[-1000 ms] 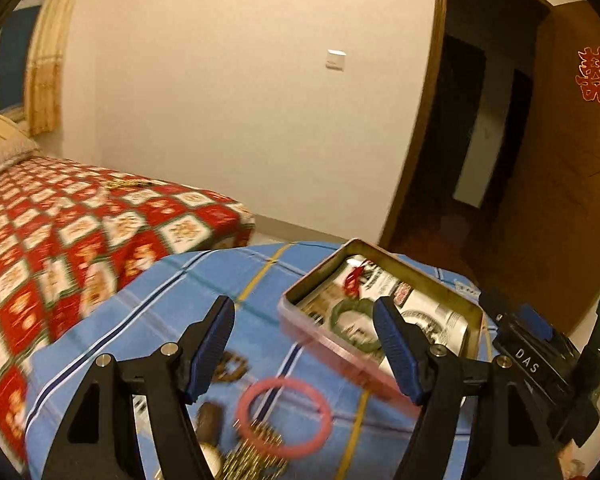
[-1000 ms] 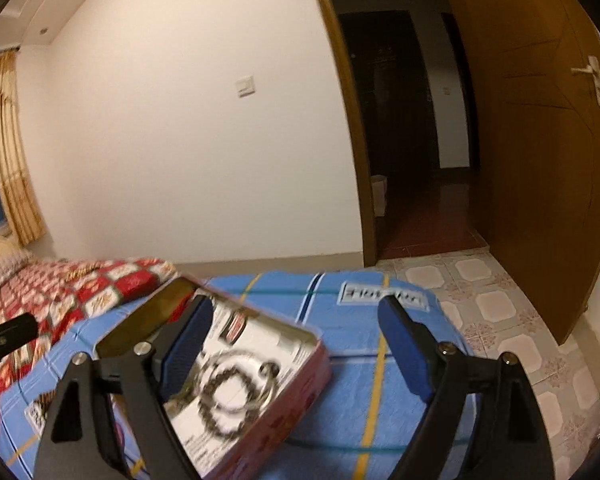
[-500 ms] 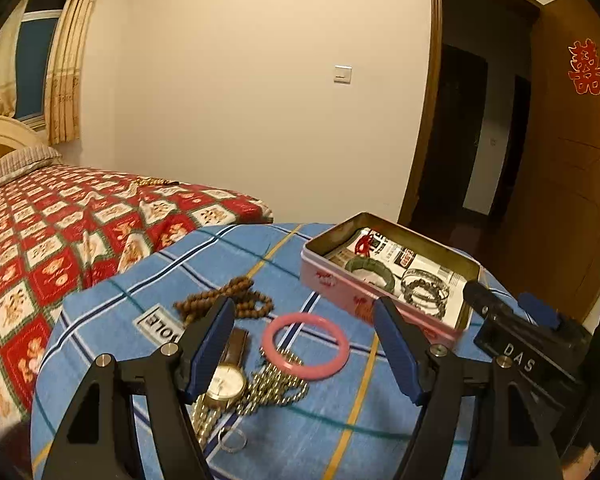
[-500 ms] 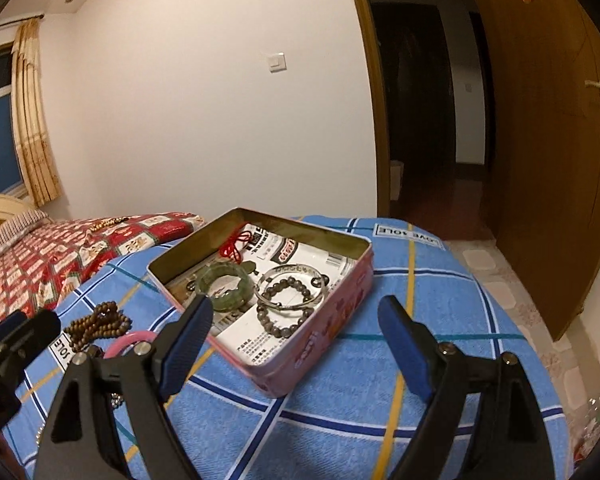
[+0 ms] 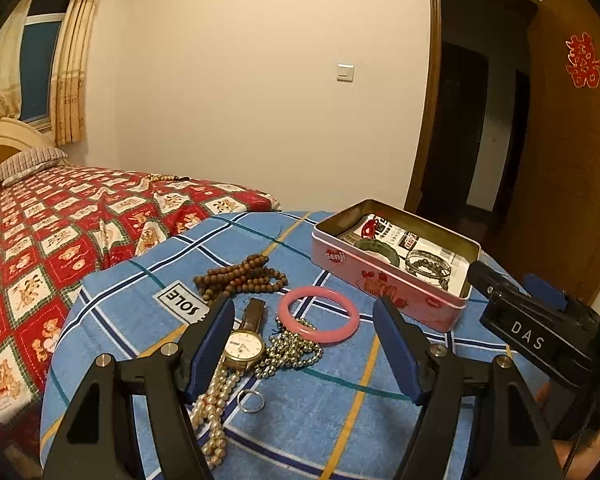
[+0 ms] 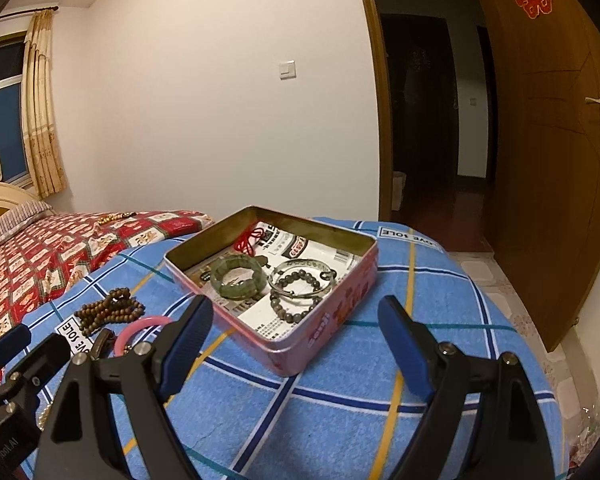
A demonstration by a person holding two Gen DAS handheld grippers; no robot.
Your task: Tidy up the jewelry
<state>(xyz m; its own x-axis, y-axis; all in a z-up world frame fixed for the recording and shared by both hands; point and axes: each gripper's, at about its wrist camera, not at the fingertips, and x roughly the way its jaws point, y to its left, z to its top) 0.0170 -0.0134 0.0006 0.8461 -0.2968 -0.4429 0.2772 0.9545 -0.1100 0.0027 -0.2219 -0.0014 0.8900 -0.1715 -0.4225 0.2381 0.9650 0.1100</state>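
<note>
A pink tin box (image 5: 384, 280) (image 6: 332, 320) stands open on a blue checked cloth (image 5: 324, 416). It holds a green bracelet (image 6: 238, 276), a grey bead bracelet (image 6: 296, 292) and a red cord (image 6: 250, 240). On the cloth to its left lie a pink bangle (image 5: 319, 319), a brown bead string (image 5: 240, 276), a watch (image 5: 245, 344), a silver bead chain (image 5: 292, 350), a pearl string (image 5: 212, 412) and a small ring (image 5: 251, 401). My left gripper (image 5: 304, 344) is open and empty above the watch and bangle. My right gripper (image 6: 296, 344) is open and empty before the tin.
A bed with a red patterned cover (image 5: 60, 232) stands to the left of the table. A wooden door (image 6: 548, 160) stands open on the right beside a dark doorway (image 6: 420, 120). The right gripper's body (image 5: 540, 332) shows at the right of the left wrist view.
Both grippers have pulled back and risen, so the whole tin and the loose jewelry now show. Both stay open.
</note>
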